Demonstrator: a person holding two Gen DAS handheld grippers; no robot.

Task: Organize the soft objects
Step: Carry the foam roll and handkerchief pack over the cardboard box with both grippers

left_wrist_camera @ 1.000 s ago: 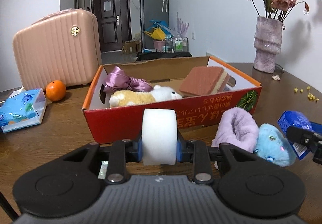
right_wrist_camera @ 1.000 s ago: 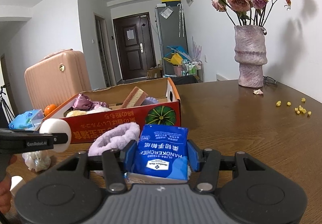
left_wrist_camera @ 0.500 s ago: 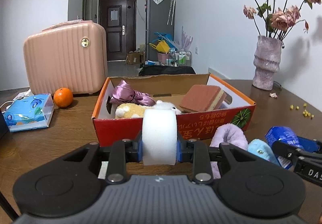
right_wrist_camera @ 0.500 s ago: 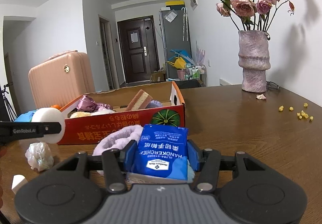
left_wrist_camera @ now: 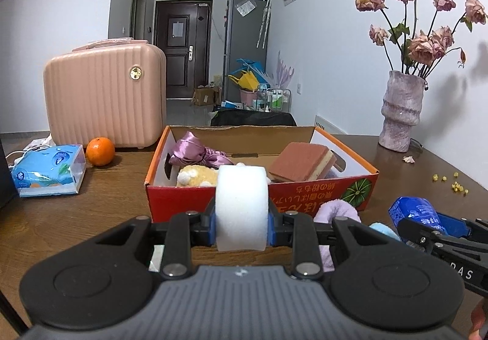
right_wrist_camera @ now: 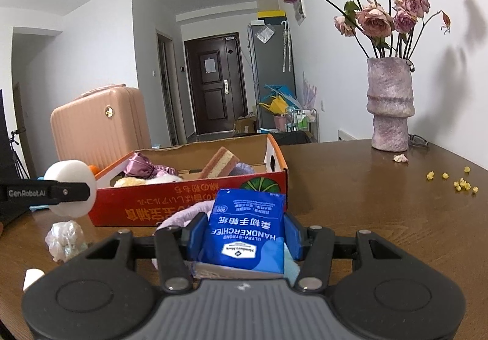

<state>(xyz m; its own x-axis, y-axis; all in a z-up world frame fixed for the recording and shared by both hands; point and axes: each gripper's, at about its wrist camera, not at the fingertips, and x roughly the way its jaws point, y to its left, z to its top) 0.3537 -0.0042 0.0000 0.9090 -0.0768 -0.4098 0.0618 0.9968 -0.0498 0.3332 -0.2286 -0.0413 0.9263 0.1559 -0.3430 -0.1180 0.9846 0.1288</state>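
Soft objects: a white foam roll [left_wrist_camera: 242, 207] and a blue handkerchief pack [right_wrist_camera: 247, 228] were each held above the table [right_wrist_camera: 350, 187], in front of a red cardboard box [left_wrist_camera: 305, 192].
Left hand-held gripper [left_wrist_camera: 242, 219]: clamped tight on the foam roll, which stood upright between its blue pads, at 6 o'clock from the box in the left wrist view.
Right hand-held gripper [right_wrist_camera: 244, 236]: partly closed, its pads pressed on both sides of the handkerchief pack.
Box contents: a purple satin bow [left_wrist_camera: 195, 152] at 10 o'clock, a yellow plush toy [left_wrist_camera: 195, 176] near the front wall, a brown sponge [left_wrist_camera: 300, 161] at 2 o'clock.
Loose on the table: a lilac fluffy item [left_wrist_camera: 337, 211] just beside the box front, a light blue plush [left_wrist_camera: 382, 230] at 5 o'clock.
Background: a pink suitcase [left_wrist_camera: 105, 95], an orange [left_wrist_camera: 100, 151] and a tissue pack [left_wrist_camera: 45, 170] at 9 o'clock; a vase [left_wrist_camera: 401, 111] of dried roses at 2 o'clock.
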